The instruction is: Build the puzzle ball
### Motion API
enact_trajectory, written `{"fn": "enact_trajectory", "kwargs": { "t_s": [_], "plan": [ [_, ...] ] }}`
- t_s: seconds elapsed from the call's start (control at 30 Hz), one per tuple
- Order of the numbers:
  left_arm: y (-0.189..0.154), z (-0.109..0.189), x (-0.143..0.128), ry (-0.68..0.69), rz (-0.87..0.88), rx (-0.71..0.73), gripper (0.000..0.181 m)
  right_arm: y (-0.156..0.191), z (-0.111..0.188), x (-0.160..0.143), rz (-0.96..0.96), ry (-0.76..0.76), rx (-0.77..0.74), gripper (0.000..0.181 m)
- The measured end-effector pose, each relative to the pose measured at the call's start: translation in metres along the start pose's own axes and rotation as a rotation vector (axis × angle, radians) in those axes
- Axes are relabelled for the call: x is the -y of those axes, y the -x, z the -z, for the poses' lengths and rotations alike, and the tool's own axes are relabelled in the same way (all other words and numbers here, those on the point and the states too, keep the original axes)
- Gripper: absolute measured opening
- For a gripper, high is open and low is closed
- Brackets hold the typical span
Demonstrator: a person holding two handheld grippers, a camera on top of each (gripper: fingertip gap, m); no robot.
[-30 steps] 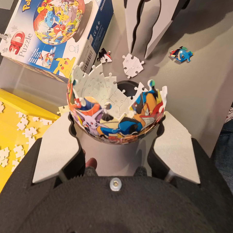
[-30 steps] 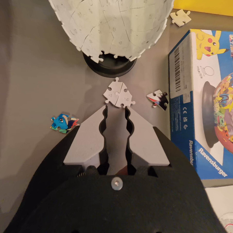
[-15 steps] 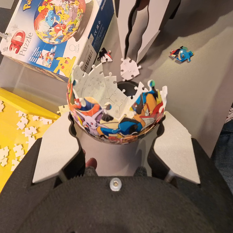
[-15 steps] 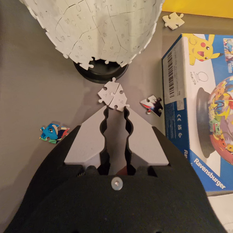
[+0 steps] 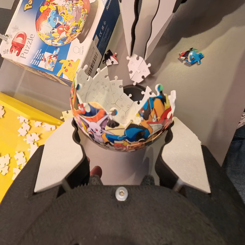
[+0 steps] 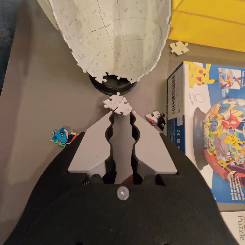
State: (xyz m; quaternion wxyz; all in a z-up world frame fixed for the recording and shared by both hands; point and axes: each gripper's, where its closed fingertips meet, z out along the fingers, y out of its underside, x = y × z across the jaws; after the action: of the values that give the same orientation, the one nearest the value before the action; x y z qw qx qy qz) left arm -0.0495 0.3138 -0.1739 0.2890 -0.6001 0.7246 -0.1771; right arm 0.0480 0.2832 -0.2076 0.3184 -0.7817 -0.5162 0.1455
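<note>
Puzzle ball half-built, left gripper jaws apparently gripping it, hollow inside.

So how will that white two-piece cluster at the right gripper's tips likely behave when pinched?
The joined white pieces lie flat on the table, so edges look hard to catch. Likely light and may slide. The single seam might separate.
</note>
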Motion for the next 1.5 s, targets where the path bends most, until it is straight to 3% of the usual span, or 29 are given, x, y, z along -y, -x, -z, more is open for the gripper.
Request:
{"fn": "enact_trajectory", "kwargs": {
  "t_s": [0.27,0.3,0.43,0.5,0.67,0.8,0.97,1.27,1.5],
  "plan": [
    [0.001,0.001,-0.001,0.002,-0.001,0.003,0.126,0.003,0.005,0.017,0.036,-0.071,0.040,0.022],
    [0.001,0.001,-0.001,0.002,-0.003,0.003,0.126,0.002,0.006,0.020,0.041,-0.086,0.031,0.004],
    [0.001,0.001,-0.001,0.000,-0.002,0.001,0.126,0.001,0.006,0.026,0.045,-0.109,0.039,0.002],
    [0.001,0.001,-0.002,0.000,-0.001,0.002,0.126,0.000,0.003,0.018,0.063,-0.070,0.030,0.003],
    [0.000,0.002,-0.003,-0.004,0.001,0.004,0.126,-0.005,0.017,-0.001,-0.026,-0.047,0.002,0.026],
    [0.000,0.001,-0.002,-0.007,0.000,0.001,0.126,-0.015,0.021,-0.032,-0.132,0.038,-0.043,0.039],
    [0.000,0.000,0.000,-0.007,0.001,0.005,0.126,-0.007,0.013,-0.052,-0.183,0.123,-0.070,0.041],
    [-0.002,0.002,-0.002,0.000,0.003,0.008,0.126,-0.005,0.000,-0.039,-0.150,0.091,-0.048,0.026],
    [-0.002,0.002,-0.002,-0.007,0.004,0.007,0.126,-0.008,-0.004,-0.036,-0.147,0.061,-0.043,0.003]
  ]
}}
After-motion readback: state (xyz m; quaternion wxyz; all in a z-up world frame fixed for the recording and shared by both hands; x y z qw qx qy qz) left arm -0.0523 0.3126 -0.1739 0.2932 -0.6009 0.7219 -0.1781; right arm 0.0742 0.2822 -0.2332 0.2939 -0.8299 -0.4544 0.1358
